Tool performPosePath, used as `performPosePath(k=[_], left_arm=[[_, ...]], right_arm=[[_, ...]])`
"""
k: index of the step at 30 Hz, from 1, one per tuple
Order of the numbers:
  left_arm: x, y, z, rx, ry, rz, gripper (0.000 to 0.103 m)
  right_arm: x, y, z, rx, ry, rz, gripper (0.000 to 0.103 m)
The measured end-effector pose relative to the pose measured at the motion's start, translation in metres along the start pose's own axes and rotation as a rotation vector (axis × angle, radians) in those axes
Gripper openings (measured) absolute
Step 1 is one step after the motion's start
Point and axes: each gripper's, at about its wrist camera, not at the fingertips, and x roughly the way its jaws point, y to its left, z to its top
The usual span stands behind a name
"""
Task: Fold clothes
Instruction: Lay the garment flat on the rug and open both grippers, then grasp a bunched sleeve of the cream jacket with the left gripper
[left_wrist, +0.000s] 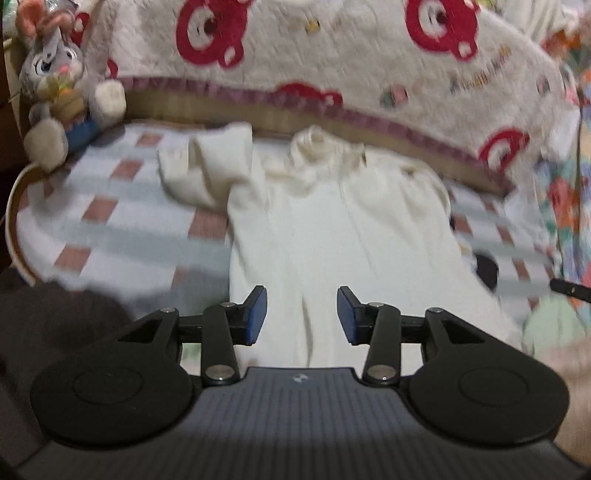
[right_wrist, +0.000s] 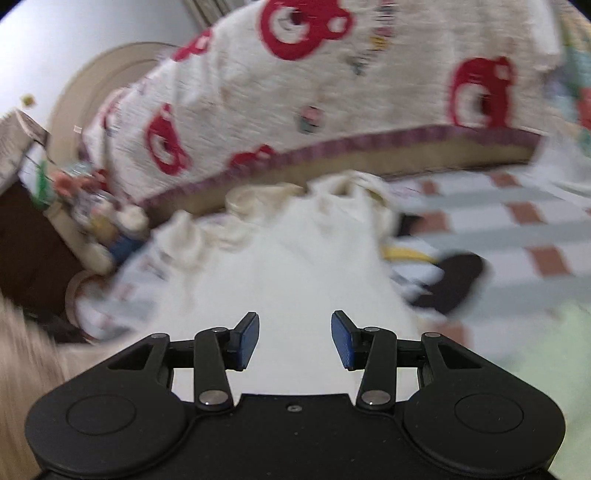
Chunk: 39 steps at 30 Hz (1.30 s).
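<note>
The cream garment lies spread on the checked bedsheet, one sleeve already folded in, and both the left gripper and right gripper hover spread and empty, so next probably comes pinching an edge.

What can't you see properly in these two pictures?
- White garment: its bottom hem, left wrist view, hidden behind the left gripper.
- Dark thing beside the garment, right wrist view: too blurred to name.
- Plush rabbit: a smear in the right wrist view.
- Small writing on the bear blanket: blurred, both views.
</note>
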Motion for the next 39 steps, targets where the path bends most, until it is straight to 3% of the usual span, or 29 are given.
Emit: performPosePath(k=[5,8,11,13,15,17,18,19,20,22,23,27,29,31,33,34,35,36,37,39], left_arm=[[0.05,0.011,0.049,-0.161,-0.086,-0.006,0.044],[0.08,0.018,0.076,-0.219,-0.111,0.009,0.045],[0.111,0.031,0.102,-0.306,-0.117,0.028,0.046],[0.129,0.043,0.113,-0.352,-0.114,0.043,0.046],[0.142,0.055,0.12,-0.384,-0.112,0.063,0.047],[0.153,0.067,0.124,-0.415,-0.11,0.057,0.049],[0.162,0.076,0.126,-0.431,-0.108,0.071,0.05],[0.172,0.082,0.13,-0.432,-0.106,0.105,0.051],[0.182,0.087,0.133,-0.423,-0.104,0.147,0.051],[0.207,0.091,0.139,-0.371,-0.1,0.281,0.052],[0.219,0.09,0.141,-0.358,-0.088,0.293,0.054],[0.268,0.088,0.146,-0.343,-0.021,0.217,0.055],[0.28,0.085,0.148,-0.324,-0.057,0.244,0.056],[0.287,0.083,0.148,-0.281,-0.123,0.29,0.065],[0.295,0.09,0.145,-0.253,-0.146,0.241,0.068],[0.298,0.096,0.141,-0.261,-0.148,0.205,0.065],[0.3,0.104,0.136,-0.282,-0.146,0.169,0.052],[0.3,0.11,0.131,-0.299,-0.148,0.136,0.036],[0.299,0.114,0.126,-0.304,-0.148,0.122,0.006],[0.293,0.119,0.117,-0.298,-0.15,0.119,0.006]], right_arm=[[0.08,0.055,0.089,-0.092,0.144,0.158,0.049],[0.126,0.095,0.14,-0.053,0.274,0.307,0.049],[0.177,0.137,0.174,-0.026,0.408,0.361,0.049],[0.206,0.165,0.183,-0.125,0.437,0.335,0.047],[0.229,0.189,0.184,-0.288,0.4,0.268,0.047],[0.253,0.203,0.177,-0.457,0.369,0.211,0.033],[0.267,0.208,0.173,-0.517,0.363,0.195,0.016],[0.282,0.207,0.169,-0.538,0.374,0.193,0.005],[0.297,0.207,0.165,-0.559,0.385,0.192,0.002],[0.327,0.207,0.156,-0.602,0.406,0.19,0.0],[0.342,0.207,0.152,-0.623,0.417,0.188,0.0],[0.385,0.2,0.143,-0.647,0.45,0.148,0.001],[0.4,0.194,0.147,-0.65,0.445,0.139,0.001],[0.421,0.189,0.152,-0.644,0.447,0.125,0.002],[0.445,0.183,0.157,-0.629,0.452,0.112,0.003],[0.454,0.18,0.16,-0.616,0.46,0.109,0.003],[0.461,0.177,0.162,-0.599,0.471,0.106,0.003],[0.466,0.174,0.163,-0.585,0.482,0.103,0.004],[0.468,0.173,0.163,-0.579,0.492,0.103,0.004],[0.468,0.171,0.161,-0.578,0.5,0.119,0.004]])
